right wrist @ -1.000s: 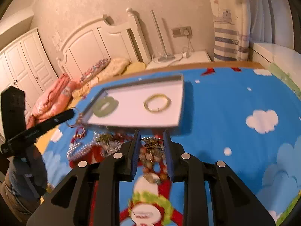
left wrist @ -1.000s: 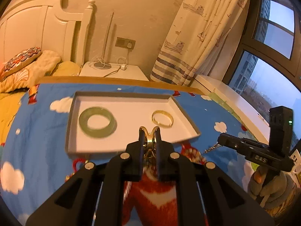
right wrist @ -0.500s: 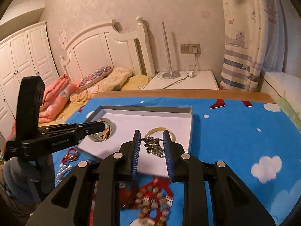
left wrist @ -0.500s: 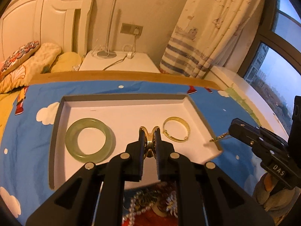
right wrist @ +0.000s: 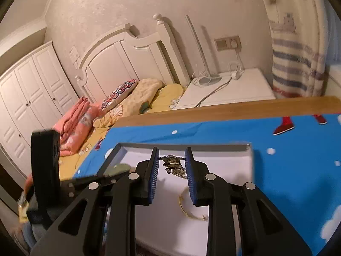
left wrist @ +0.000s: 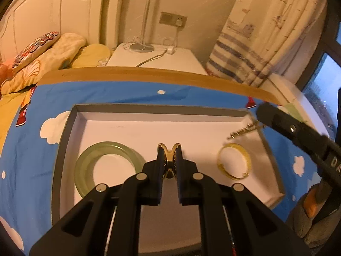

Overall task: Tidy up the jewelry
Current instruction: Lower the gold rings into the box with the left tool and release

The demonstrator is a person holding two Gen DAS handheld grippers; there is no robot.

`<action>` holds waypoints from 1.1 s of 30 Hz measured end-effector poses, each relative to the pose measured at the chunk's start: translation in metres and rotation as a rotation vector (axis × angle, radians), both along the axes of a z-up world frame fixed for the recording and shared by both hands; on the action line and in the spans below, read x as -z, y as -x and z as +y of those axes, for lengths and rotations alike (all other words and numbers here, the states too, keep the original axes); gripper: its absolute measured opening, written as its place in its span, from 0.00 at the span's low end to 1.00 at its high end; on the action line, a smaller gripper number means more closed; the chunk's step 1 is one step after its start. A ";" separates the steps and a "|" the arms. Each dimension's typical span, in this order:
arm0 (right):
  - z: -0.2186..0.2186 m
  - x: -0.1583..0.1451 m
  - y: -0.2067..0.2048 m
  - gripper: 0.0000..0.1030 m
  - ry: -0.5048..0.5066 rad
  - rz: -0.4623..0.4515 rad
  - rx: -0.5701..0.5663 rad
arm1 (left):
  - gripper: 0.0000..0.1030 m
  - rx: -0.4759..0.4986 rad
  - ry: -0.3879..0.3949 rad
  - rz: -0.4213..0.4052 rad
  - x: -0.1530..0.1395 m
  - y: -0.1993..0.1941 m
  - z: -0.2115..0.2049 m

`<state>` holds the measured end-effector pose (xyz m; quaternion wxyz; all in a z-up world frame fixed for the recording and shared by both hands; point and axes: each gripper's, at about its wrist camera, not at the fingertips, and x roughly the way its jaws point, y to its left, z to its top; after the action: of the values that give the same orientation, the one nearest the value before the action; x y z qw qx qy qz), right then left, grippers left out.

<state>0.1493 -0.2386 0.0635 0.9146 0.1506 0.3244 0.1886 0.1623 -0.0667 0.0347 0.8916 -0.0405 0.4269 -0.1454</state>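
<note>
A shallow grey-rimmed white tray (left wrist: pixel 64 136) lies on the blue cartoon cloth. A green jade bangle (left wrist: pixel 85 162) rests at its left and a gold bangle (left wrist: pixel 245 155) at its right. My left gripper (left wrist: pixel 169 151) hovers over the tray's middle, shut on a small gold ring-like piece (left wrist: pixel 169 157). The right gripper (left wrist: pixel 262 115) enters at the tray's right corner with a chain (left wrist: pixel 243 131) dangling from its tip. In the right wrist view, my right gripper (right wrist: pixel 171 160) is shut on an ornate metal chain piece (right wrist: pixel 174 166) above the tray (right wrist: pixel 249 155); the gold bangle (right wrist: pixel 187 211) lies below.
A wooden edge (left wrist: pixel 149 72) borders the cloth at the back. Behind it stand a white nightstand (left wrist: pixel 153 59) with a lamp base and cable, a striped curtain (left wrist: pixel 245 59), and a bed with pillows (right wrist: pixel 127 98). A gloved hand (left wrist: pixel 311 219) holds the right gripper.
Both grippers moved forward from the pile of jewelry on the cloth to over the tray, each keeping its piece. The right gripper's chain now hangs at the tray's right corner.
</note>
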 end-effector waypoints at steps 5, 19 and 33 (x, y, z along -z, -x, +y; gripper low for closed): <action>0.010 0.010 -0.002 0.26 0.037 0.055 -0.022 | 0.28 -0.028 -0.001 0.006 0.005 0.002 0.007; -0.014 0.004 0.074 0.54 0.093 0.055 -0.055 | 0.87 -0.111 0.044 -0.090 -0.010 0.087 0.054; 0.038 0.022 0.138 0.75 0.111 0.116 -0.115 | 0.97 -0.229 -0.239 -0.149 -0.005 0.171 0.102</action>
<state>0.0114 -0.2006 0.0419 0.8888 0.0914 0.3951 0.2135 -0.0082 0.0357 0.0400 0.9300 0.0284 0.3663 0.0065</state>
